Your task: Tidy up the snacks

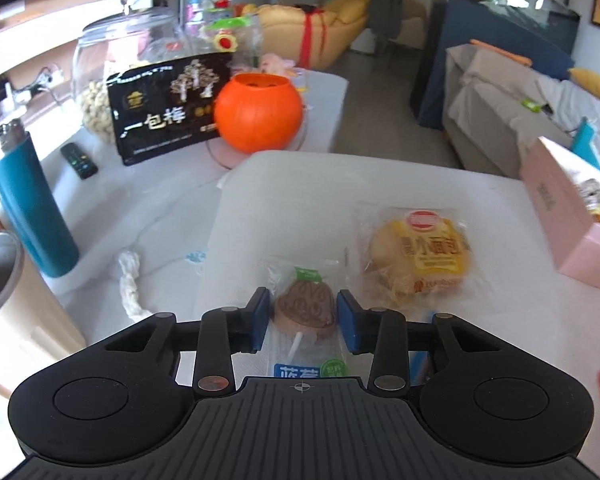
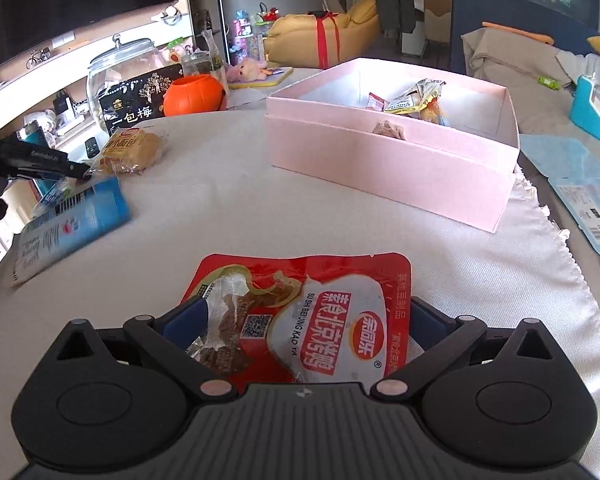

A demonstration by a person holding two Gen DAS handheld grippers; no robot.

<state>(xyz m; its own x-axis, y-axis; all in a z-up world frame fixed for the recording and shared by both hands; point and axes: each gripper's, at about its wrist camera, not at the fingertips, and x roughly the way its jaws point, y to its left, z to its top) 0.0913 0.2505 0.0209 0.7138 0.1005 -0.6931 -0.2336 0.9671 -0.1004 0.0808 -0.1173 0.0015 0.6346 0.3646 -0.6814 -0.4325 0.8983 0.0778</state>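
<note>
My left gripper (image 1: 303,312) is open, its blue pads on either side of a wrapped brown lollipop (image 1: 305,310) lying on the white cloth. A wrapped yellow small bread (image 1: 420,256) lies just right of it and shows in the right wrist view (image 2: 130,152). My right gripper (image 2: 306,320) is open around a red snack packet (image 2: 312,320) flat on the cloth; the pads do not press it. The pink box (image 2: 388,168) stands ahead to the right with several snacks inside; its corner shows in the left wrist view (image 1: 560,216).
An orange pumpkin pot (image 1: 258,114), a black plum packet (image 1: 164,108), a glass jar (image 1: 112,64), a teal bottle (image 1: 28,200) and a remote (image 1: 78,160) stand at the left. A blue packet (image 2: 72,228) lies left of the red one. A teal object (image 2: 594,108) sits far right.
</note>
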